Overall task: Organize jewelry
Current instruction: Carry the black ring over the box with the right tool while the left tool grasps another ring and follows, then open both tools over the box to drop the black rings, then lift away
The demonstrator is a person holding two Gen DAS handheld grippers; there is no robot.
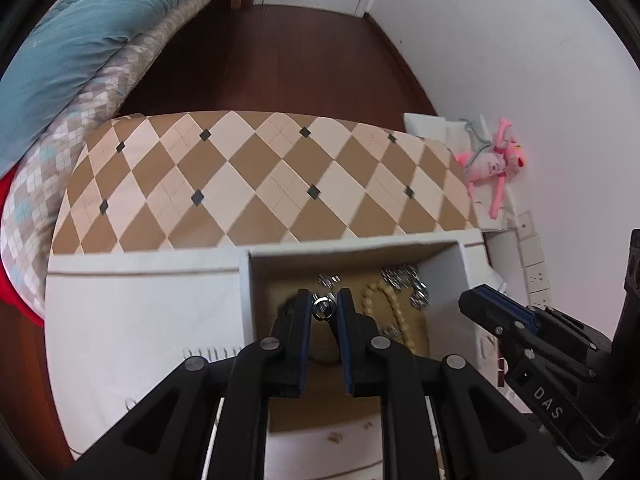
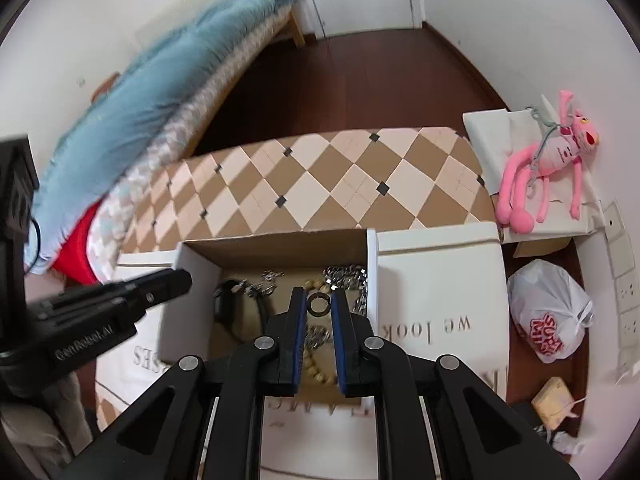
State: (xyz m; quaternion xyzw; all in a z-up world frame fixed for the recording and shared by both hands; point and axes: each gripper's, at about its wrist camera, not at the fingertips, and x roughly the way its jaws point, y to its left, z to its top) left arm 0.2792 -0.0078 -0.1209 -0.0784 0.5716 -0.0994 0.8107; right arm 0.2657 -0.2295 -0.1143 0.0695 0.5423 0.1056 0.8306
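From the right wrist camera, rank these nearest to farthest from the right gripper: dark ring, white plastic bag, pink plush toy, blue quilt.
1. Dark ring, between the right gripper fingertips.
2. White plastic bag, right, on floor.
3. Pink plush toy, upper right.
4. Blue quilt, upper left; close to the toy, uncertain.

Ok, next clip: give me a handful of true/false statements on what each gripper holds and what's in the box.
1. The left gripper is shut on a silver ring. True.
2. The right gripper holds nothing. False: a dark ring sits pinched between its fingertips.
3. A beaded necklace lies inside the open box. True.
4. The box holds only that necklace. False: a silver chain and other pieces lie in it too.
5. The pink plush toy lies inside the box. False: it lies outside, off to the right near the wall.
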